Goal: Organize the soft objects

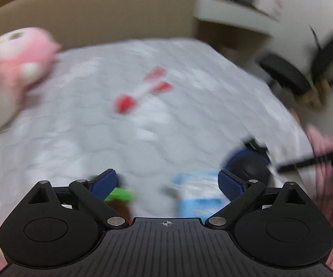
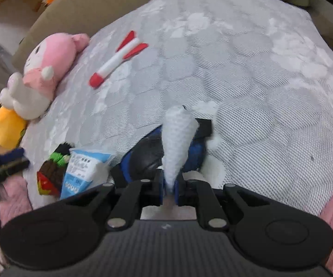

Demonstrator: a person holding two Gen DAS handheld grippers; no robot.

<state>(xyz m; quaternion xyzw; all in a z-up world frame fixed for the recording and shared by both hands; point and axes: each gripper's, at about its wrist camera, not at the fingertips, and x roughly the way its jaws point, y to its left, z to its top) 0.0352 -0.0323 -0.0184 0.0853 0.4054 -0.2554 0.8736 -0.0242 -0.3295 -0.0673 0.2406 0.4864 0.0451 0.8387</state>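
Pinching the narrow end of a white textured cone-shaped soft piece, the right tool was clenched on it, the piece's long axis running straight forward from the tips over a blue and black soft item on the bed. The left tool hung released, jaws wide, above a light blue packet and a green and brown plush, blurred in that view. A red and white rocket toy lay ahead and left, pointing diagonally, with the pink plush and a yellow plush along the left edge. I judged the left tool nearer the packet.
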